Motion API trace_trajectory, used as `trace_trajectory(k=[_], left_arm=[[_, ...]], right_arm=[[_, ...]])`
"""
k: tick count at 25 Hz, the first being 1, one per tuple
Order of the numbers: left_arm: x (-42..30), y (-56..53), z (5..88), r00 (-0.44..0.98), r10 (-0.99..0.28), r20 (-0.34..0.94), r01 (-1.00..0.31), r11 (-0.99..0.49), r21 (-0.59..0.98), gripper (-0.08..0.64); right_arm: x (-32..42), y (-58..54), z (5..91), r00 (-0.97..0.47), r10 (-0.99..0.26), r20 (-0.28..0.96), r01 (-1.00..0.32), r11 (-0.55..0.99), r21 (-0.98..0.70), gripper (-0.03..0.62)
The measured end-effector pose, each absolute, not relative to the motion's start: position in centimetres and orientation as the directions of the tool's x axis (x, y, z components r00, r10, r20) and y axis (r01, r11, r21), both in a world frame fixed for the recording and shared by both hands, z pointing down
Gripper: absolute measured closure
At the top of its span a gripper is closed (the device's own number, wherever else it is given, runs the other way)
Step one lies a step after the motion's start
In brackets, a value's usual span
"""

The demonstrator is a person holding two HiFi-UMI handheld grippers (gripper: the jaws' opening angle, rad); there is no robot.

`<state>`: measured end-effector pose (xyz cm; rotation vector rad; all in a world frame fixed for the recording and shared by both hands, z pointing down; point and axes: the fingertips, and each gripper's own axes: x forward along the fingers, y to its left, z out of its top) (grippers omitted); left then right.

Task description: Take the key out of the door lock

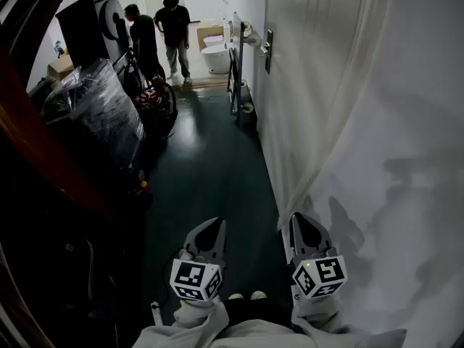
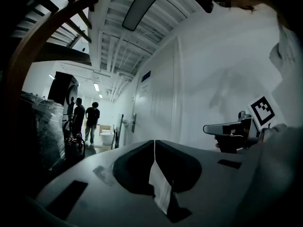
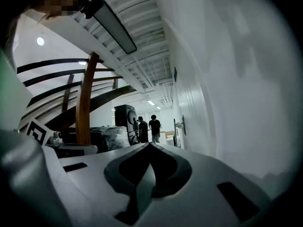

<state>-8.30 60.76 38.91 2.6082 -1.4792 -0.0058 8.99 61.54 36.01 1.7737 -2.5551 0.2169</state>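
A white door point(image 1: 304, 85) stands in the wall on the right of a corridor, with a dark lock plate and handle point(image 1: 268, 49) far ahead of me. The handle point(image 2: 134, 123) is small in the left gripper view, and the handle point(image 3: 180, 125) is just as distant in the right gripper view. No key can be made out at this range. My left gripper point(image 1: 215, 223) and right gripper point(image 1: 296, 217) are held low, side by side, pointing down the corridor. Both are shut with nothing in them: the left gripper point(image 2: 154, 142) has its tips together, as does the right gripper point(image 3: 149, 144).
Plastic-wrapped goods point(image 1: 94, 114) and a curved wooden stair rail point(image 1: 43, 151) line the left side. A metal frame point(image 1: 235, 71) leans by the wall just before the door handle. Two people point(image 1: 156, 31) stand at the far end near a white fixture point(image 1: 216, 56). The floor point(image 1: 210, 172) is dark green.
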Motion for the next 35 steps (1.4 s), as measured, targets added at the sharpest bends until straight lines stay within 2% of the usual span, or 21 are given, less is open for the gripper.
trace_trajectory(k=[8,24,35], left_arm=[[-5.2,60.1,38.8,0.543,-0.837,0.06,-0.837,-0.534,0.12,0.543],[-1.3,61.1,41.8,0.481,-0.871,0.096,-0.868,-0.458,0.19,0.543],[-0.9,54.3,42.3,0.494,-0.864,0.095,-0.862,-0.473,0.181,0.543]], right_arm=[[9.9,61.0,36.5,-0.375,-0.92,0.115,-0.925,0.364,-0.106,0.54],[12.7,60.7,39.2,-0.45,-0.883,0.135,-0.889,0.429,-0.159,0.54],[13.3,55.0,40.7,-0.434,-0.889,0.142,-0.893,0.405,-0.195,0.54]])
